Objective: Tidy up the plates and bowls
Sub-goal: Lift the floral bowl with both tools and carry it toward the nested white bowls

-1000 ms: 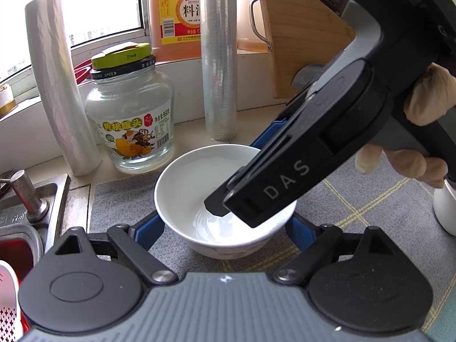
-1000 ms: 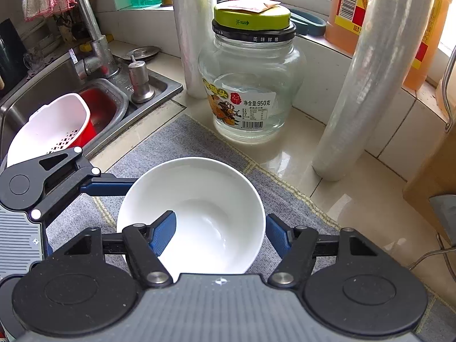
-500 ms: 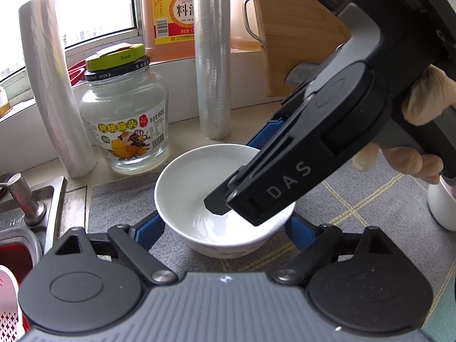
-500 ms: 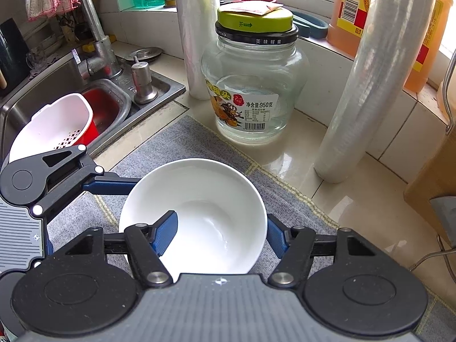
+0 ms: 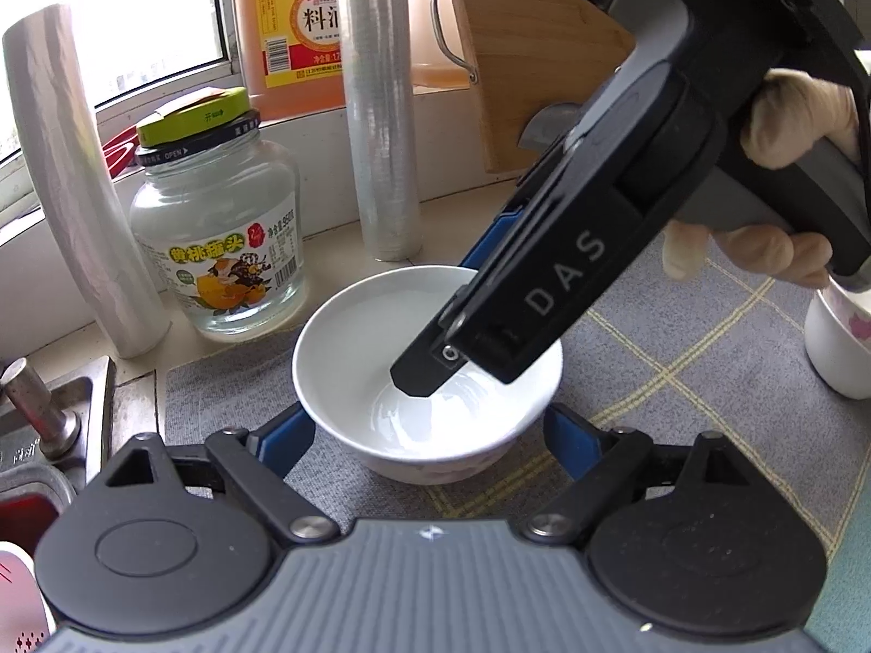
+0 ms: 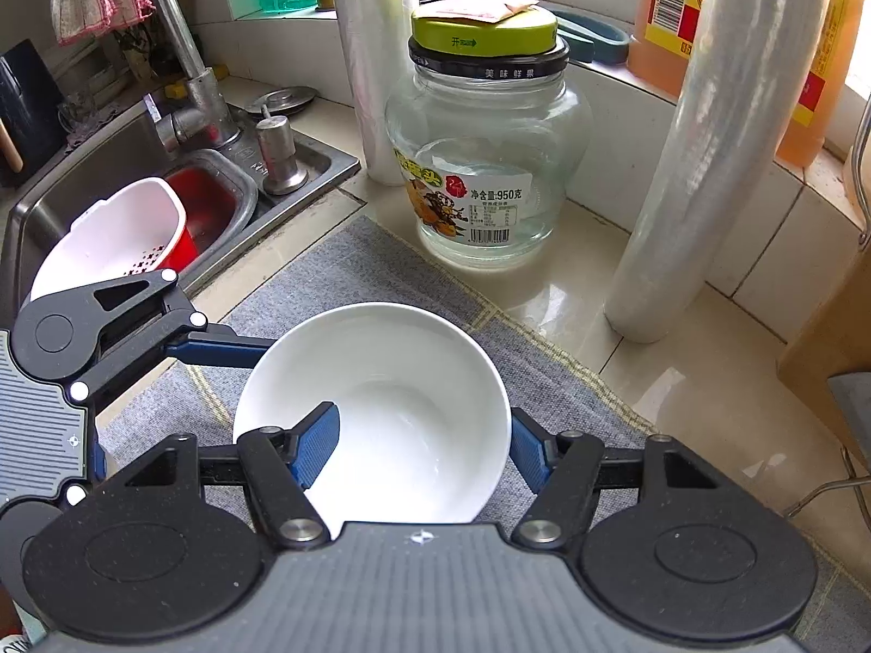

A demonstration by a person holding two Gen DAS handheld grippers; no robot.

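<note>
A white bowl (image 6: 381, 408) is seen standing upright on a grey checked mat (image 6: 337, 261) beside the sink, at the middle of both wrist views. Its near wall is gripped by the right gripper (image 6: 419, 446): one blue finger (image 6: 316, 443) is set inside the bowl at 7 o'clock, the other is pressed on the outside at 4 o'clock, so the tongs are clenched on the rim. The left gripper (image 5: 424, 435) is held spread, released, with its blue fingers flanking the bowl's base at 8 and 4 o'clock; whether they touch it cannot be told. A glass jar (image 6: 484, 163) with a green lid is placed at 12 o'clock of the bowl in the right wrist view, flanked by two rolls of cling film (image 6: 702, 152). A steel sink (image 6: 71, 201) holding a white colander (image 6: 114, 234) is found at 10 o'clock. A gloved hand (image 5: 784, 125) is seen on the right gripper's handle.
</note>
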